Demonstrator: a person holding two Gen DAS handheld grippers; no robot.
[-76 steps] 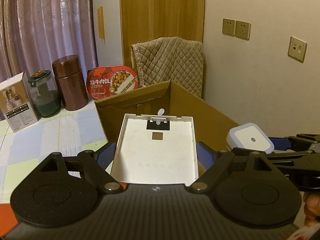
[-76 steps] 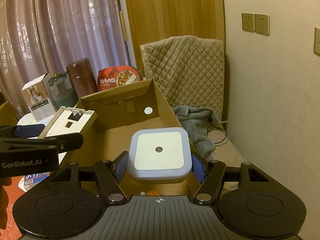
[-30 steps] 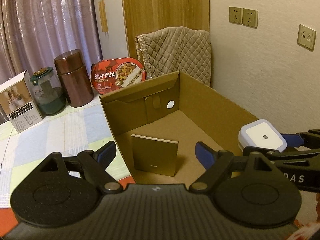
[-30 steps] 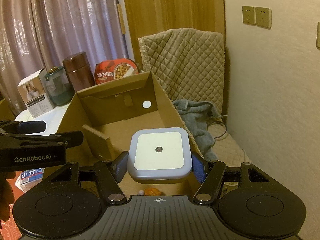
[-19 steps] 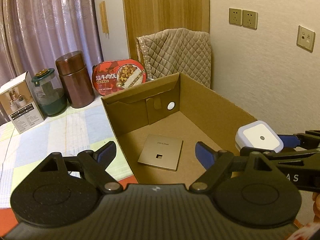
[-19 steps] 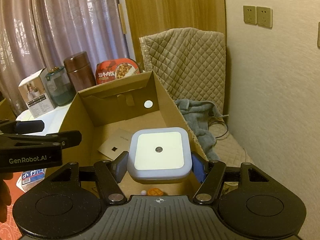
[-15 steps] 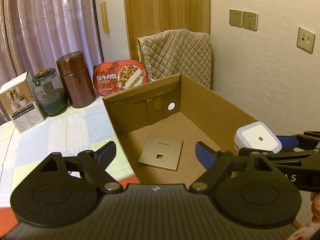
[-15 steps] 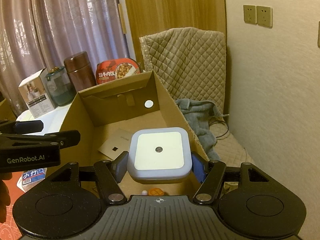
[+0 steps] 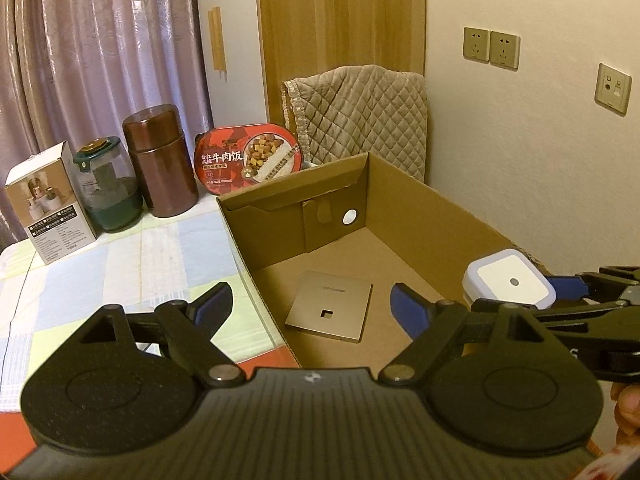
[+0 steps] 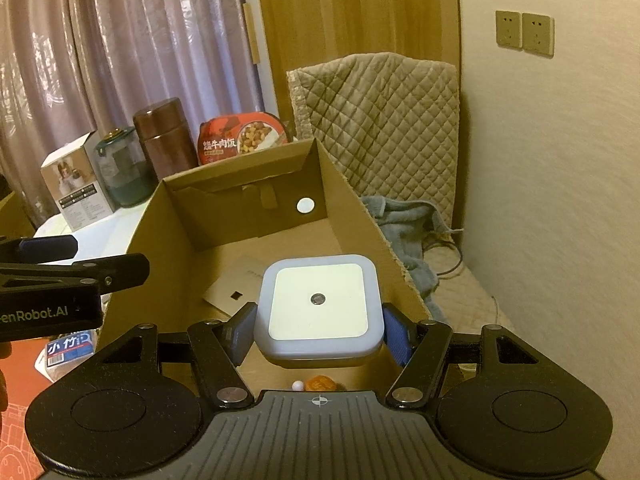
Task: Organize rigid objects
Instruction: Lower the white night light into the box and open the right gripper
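Your right gripper point(image 10: 319, 330) was pinching the white night light point(image 10: 318, 306) by its two sides, just above the near end of the cardboard box point(image 10: 352, 196). Your left gripper point(image 9: 311, 305) was spread and held nothing, over the box's left wall. To do this step well, you needed to lower the light to the bare floor beside the flat panel point(image 9: 330, 311) before letting go, not onto it. Beyond the box stood the jars point(image 9: 160, 160) on the tabletop point(image 9: 132, 264).
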